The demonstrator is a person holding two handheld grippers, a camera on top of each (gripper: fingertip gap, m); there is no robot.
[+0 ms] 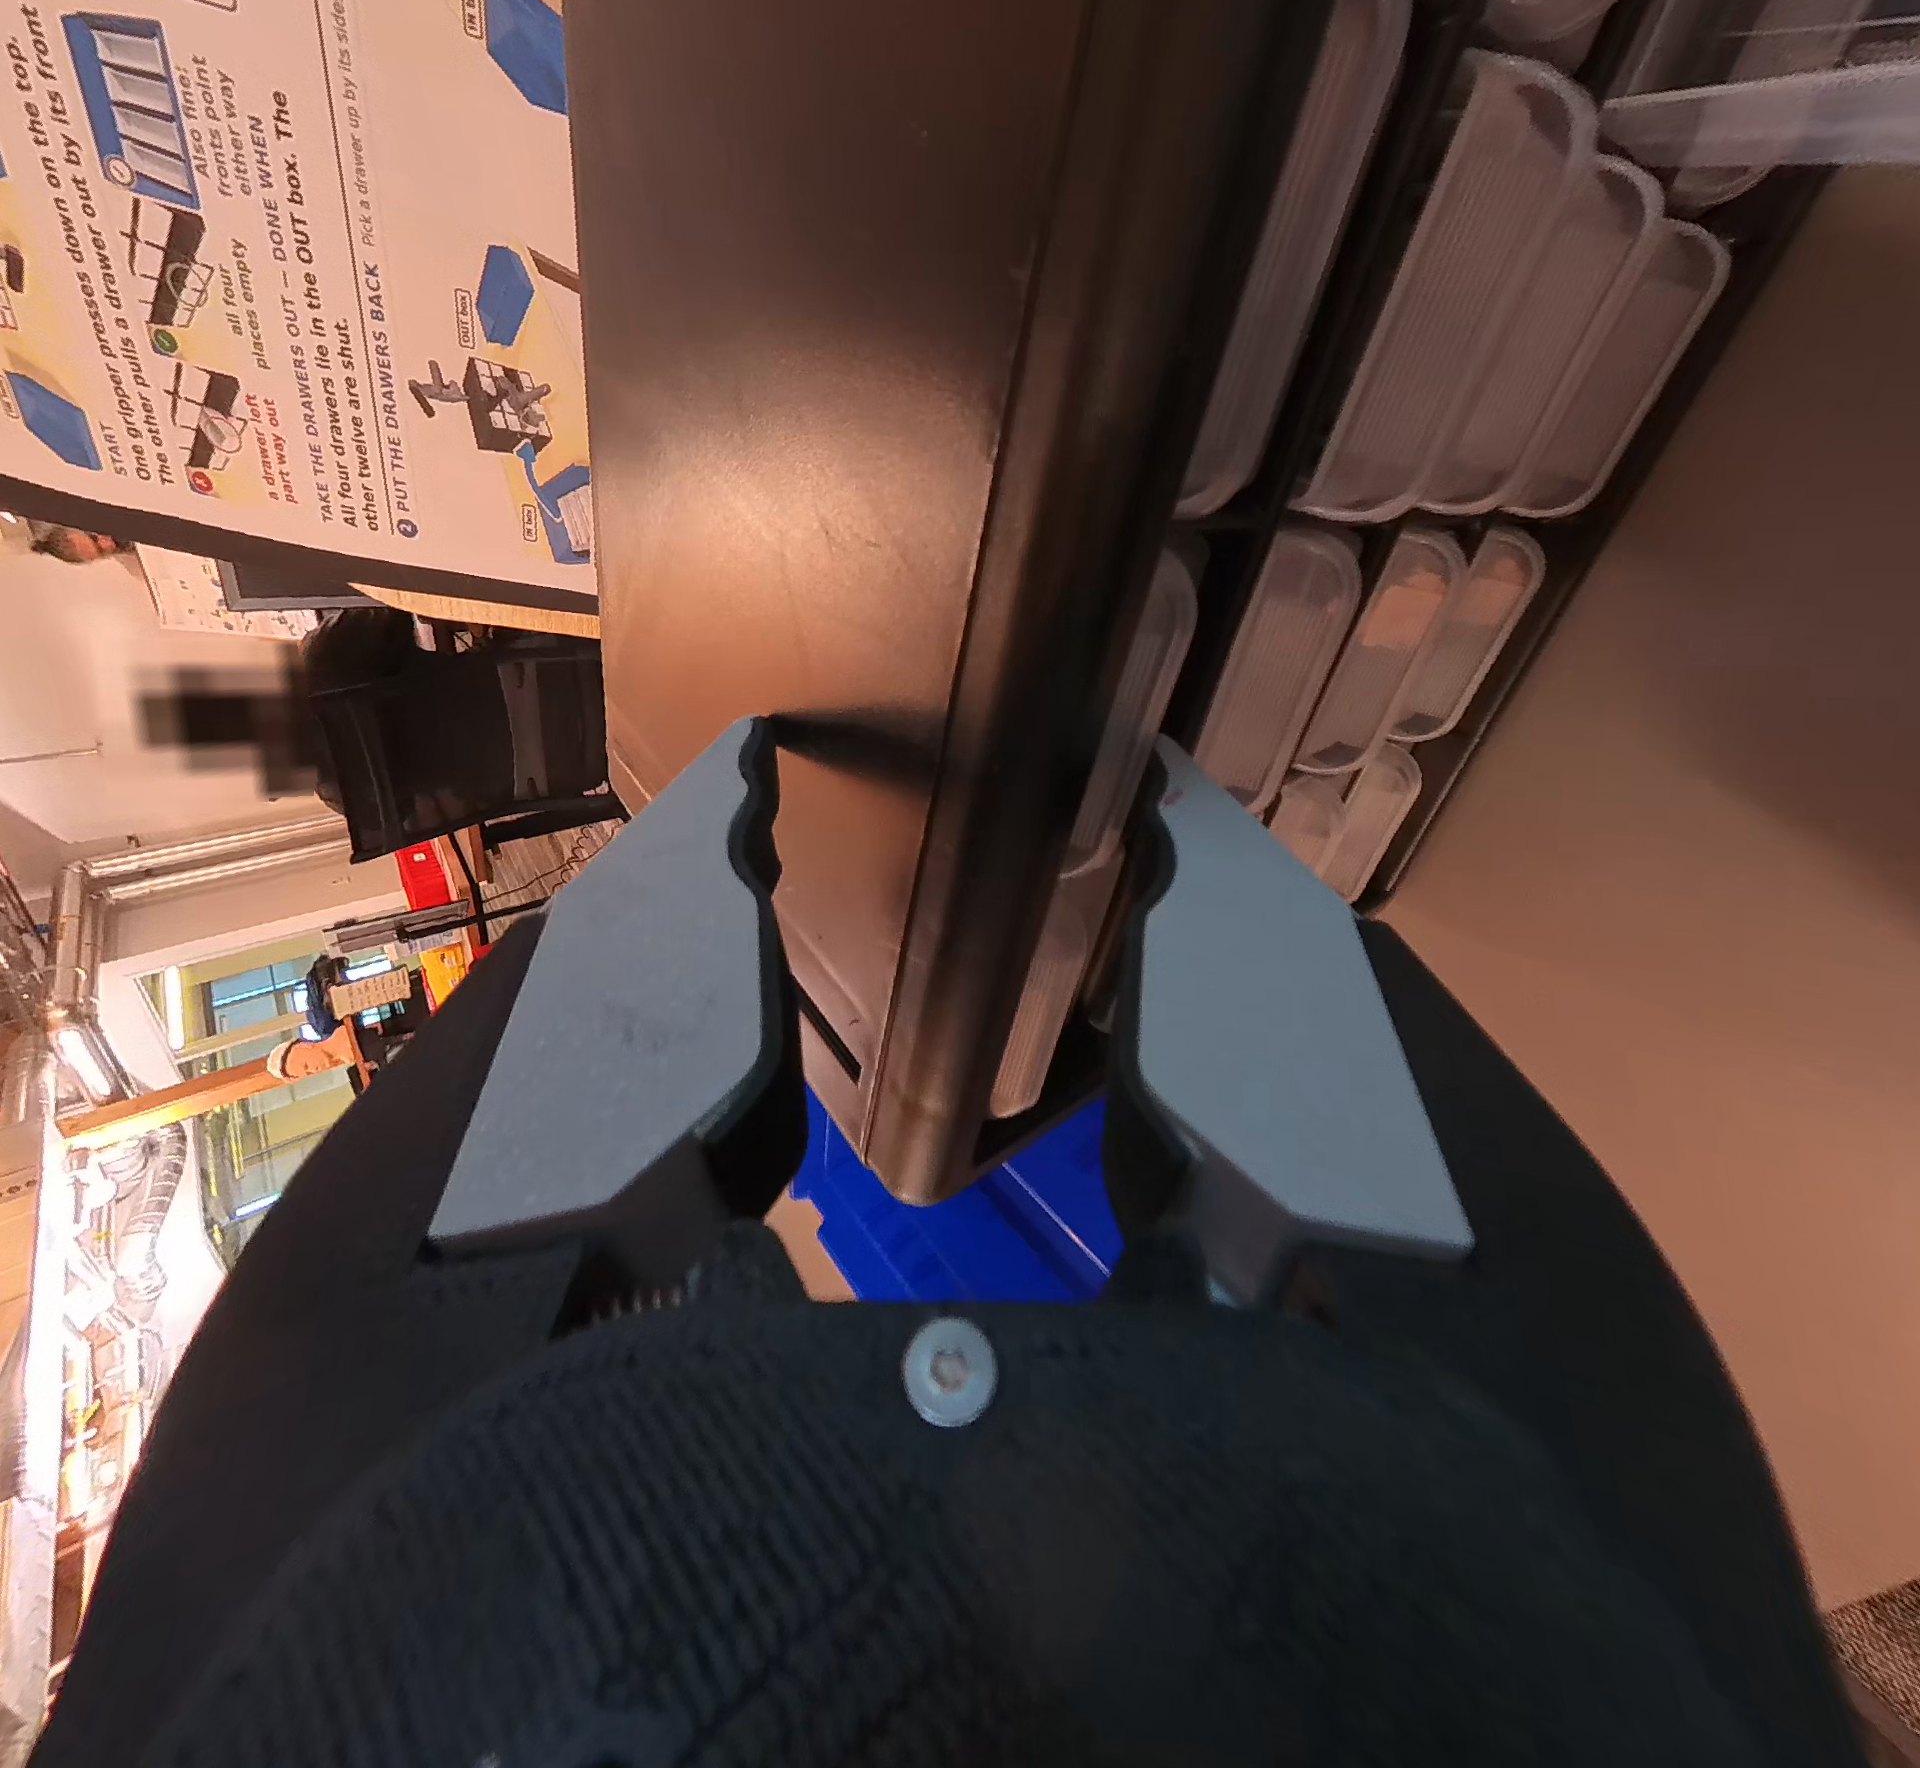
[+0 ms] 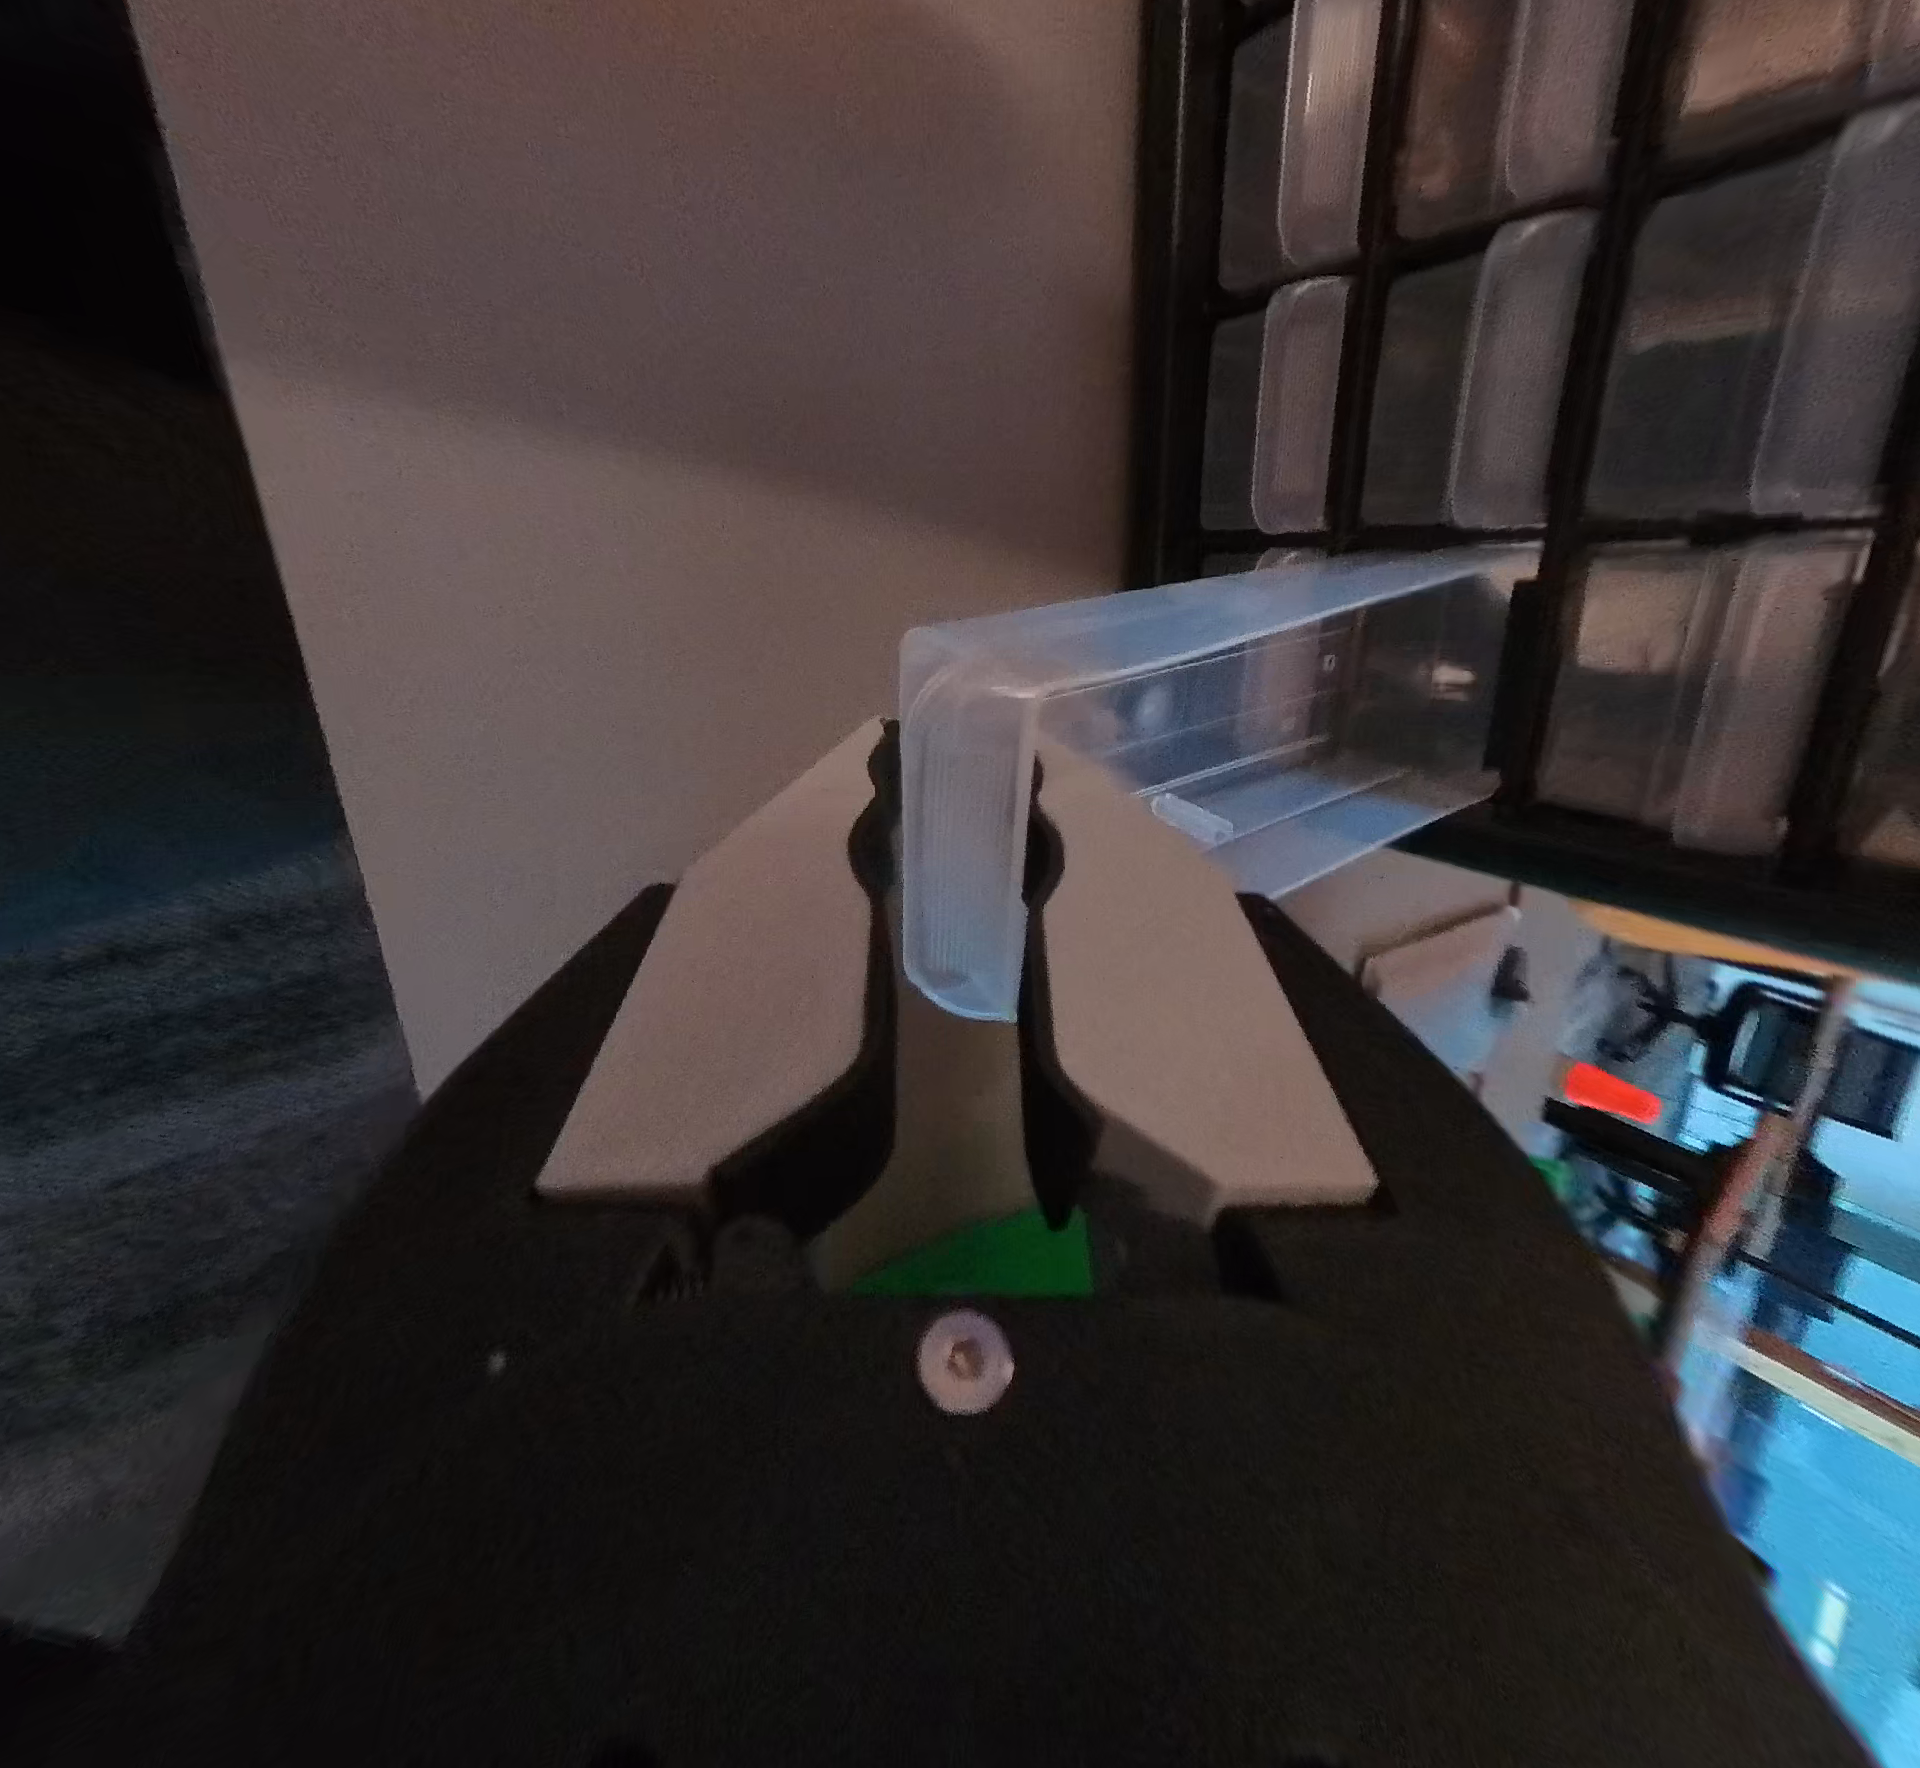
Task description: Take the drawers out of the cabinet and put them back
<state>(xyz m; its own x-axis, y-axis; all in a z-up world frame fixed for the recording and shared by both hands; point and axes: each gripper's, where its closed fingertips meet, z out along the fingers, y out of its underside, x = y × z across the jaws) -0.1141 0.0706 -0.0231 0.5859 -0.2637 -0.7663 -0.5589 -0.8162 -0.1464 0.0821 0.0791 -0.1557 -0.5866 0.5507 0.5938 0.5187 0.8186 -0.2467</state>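
Sliding 1 drawer along its slot is the step in hand, though a single moment cannot say whether it is coming out or going back.

The black, glossy, hard-shelled cabinet (image 1: 790,347) with its grid of slots is the largest thing; in the left wrist view its smooth top fills the middle, and the left gripper (image 1: 961,845) straddles the cabinet's near top edge, jaws wide, 1 grey finger on the top and 1 on the front, closed on nothing.

Most slots hold frosted, ribbed-fronted plastic drawers (image 1: 1496,316), shut.

In the right wrist view 1 clear, thin-walled plastic drawer (image 2: 1247,731), a long open trough, juts from a slot at the grid's edge, its far end still inside the frame. The right gripper (image 2: 961,845) pinches its rounded, ribbed front tab, jaws narrow.

My judgement: the next move calls for a straight, level motion along the slot while the left gripper steadies the cabinet; tilting the light drawer could jam it.
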